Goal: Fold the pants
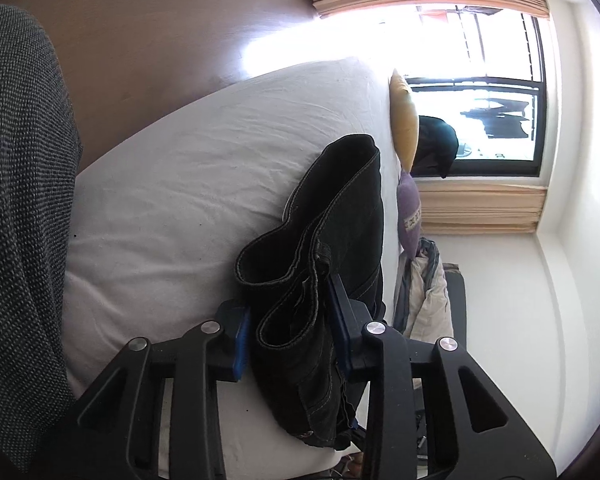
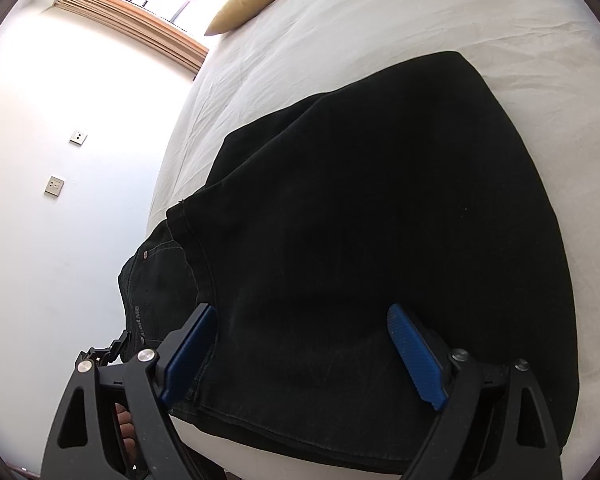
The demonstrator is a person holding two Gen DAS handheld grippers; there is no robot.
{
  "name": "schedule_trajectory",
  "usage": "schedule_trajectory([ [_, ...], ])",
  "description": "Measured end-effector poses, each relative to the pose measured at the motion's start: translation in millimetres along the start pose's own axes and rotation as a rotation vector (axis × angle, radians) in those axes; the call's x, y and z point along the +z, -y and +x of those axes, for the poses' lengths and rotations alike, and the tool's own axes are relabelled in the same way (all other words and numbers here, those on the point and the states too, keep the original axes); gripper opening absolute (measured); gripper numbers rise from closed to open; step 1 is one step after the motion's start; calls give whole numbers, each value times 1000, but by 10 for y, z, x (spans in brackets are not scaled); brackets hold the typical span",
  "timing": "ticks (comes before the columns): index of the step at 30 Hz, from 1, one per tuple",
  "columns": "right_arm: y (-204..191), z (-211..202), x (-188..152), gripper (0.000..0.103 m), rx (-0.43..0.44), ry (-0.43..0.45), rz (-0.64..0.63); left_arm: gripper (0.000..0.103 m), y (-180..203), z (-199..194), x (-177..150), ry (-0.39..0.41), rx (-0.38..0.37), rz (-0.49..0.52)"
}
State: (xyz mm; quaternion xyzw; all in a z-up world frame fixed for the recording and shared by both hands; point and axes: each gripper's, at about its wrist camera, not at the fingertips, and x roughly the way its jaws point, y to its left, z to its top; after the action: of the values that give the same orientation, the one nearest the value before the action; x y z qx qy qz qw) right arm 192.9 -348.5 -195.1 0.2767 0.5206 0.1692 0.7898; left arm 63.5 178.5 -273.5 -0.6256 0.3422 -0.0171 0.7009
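The black denim pants (image 2: 360, 208) lie folded over on a white bed sheet (image 2: 340, 32). In the left wrist view the bunched hems of the pants (image 1: 312, 280) sit between the blue pads of my left gripper (image 1: 290, 336), which is shut on them. In the right wrist view my right gripper (image 2: 300, 356) is open, its blue pads (image 2: 416, 356) spread wide over the near part of the pants by the bed edge. The waistband with a rivet (image 2: 145, 255) hangs at the left bed edge.
A yellow cushion (image 2: 252, 0) and a purple cushion (image 1: 410, 216) lie at the far end of the bed by a window (image 1: 480, 92). A wooden headboard (image 1: 140, 40) and white wall (image 2: 60, 160) border the bed. A grey knit sleeve (image 1: 20, 200) fills the left.
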Motion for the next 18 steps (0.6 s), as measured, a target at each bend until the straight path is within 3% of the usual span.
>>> schedule_trajectory([
  [3, -7, -44, 22, 85, 27, -3, 25, 21, 40, 17, 27, -5, 3, 12],
  [8, -237, -38, 115, 83, 148, -23, 16, 15, 188, 17, 56, -3, 17, 59],
  [15, -733, 467, 343, 83, 327, -150, -47, 11, 656, -21, 51, 16, 40, 189],
  [18, -680, 819, 423, 83, 261, -215, -11, 10, 878, -28, 32, 17, 42, 230],
])
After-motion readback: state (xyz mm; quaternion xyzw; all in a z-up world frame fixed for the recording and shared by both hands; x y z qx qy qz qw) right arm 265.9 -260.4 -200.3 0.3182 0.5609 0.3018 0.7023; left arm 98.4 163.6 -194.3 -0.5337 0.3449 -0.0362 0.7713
